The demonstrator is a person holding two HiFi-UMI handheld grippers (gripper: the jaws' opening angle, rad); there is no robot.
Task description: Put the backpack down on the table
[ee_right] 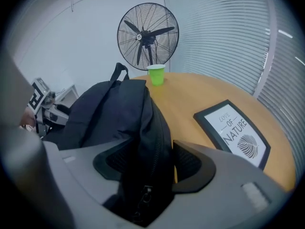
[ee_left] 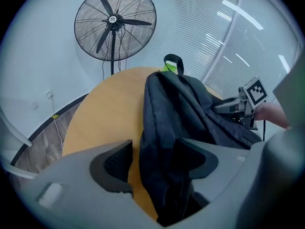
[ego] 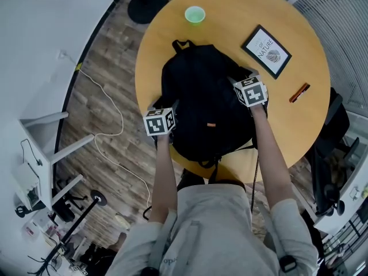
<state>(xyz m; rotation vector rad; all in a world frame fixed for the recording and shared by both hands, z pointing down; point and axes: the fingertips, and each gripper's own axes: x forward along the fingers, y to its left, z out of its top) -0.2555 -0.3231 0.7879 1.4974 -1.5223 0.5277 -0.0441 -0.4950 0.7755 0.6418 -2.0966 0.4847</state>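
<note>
A black backpack (ego: 201,96) lies flat on the round wooden table (ego: 230,16), its carry loop towards the far edge. My left gripper (ego: 168,114) is at the bag's left side. In the left gripper view its jaws stand wide around a fold of the backpack (ee_left: 181,109), and bare table shows between the left pad and the cloth. My right gripper (ego: 240,84) is at the bag's right side. In the right gripper view the zippered edge of the backpack (ee_right: 119,113) sits between the wide jaws, with a sliver of table showing at the right pad.
On the table are a green cup (ego: 195,14) at the far edge, a framed print (ego: 266,51) to the right of the bag and a red-and-black pen (ego: 299,92) beyond it. A standing fan (ee_left: 115,23) is past the table. A dark chair (ego: 333,131) stands at the right.
</note>
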